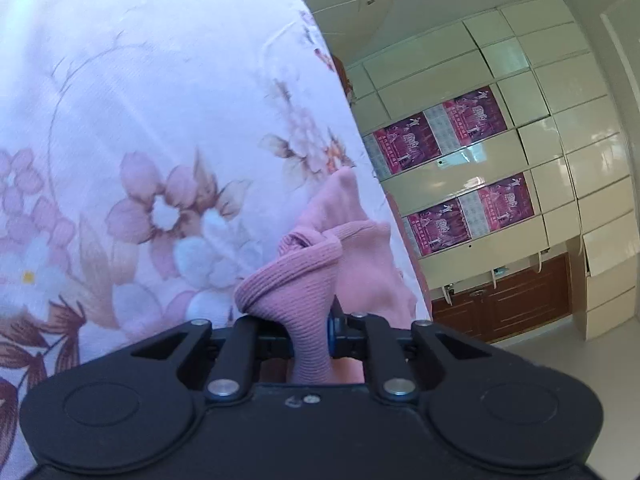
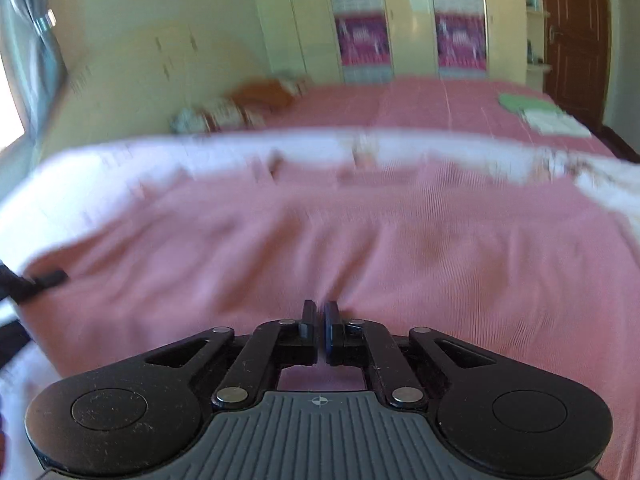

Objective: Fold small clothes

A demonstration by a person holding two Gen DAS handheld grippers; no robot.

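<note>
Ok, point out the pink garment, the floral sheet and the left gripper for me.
pink garment (image 1: 308,280): left wrist view, ribbed bunch just ahead of the jaws.
floral sheet (image 1: 160,208): left wrist view, big pink flower.
left gripper (image 1: 312,330): left wrist view, between the fingertips, shut on the garment.

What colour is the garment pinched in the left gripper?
Dusty pink ribbed knit garment, clearest in the left wrist view, clamped in the left gripper.

Both black grippers, left gripper (image 1: 311,330) and right gripper (image 2: 319,330), show silver rivets and blue-edged pads.
</note>
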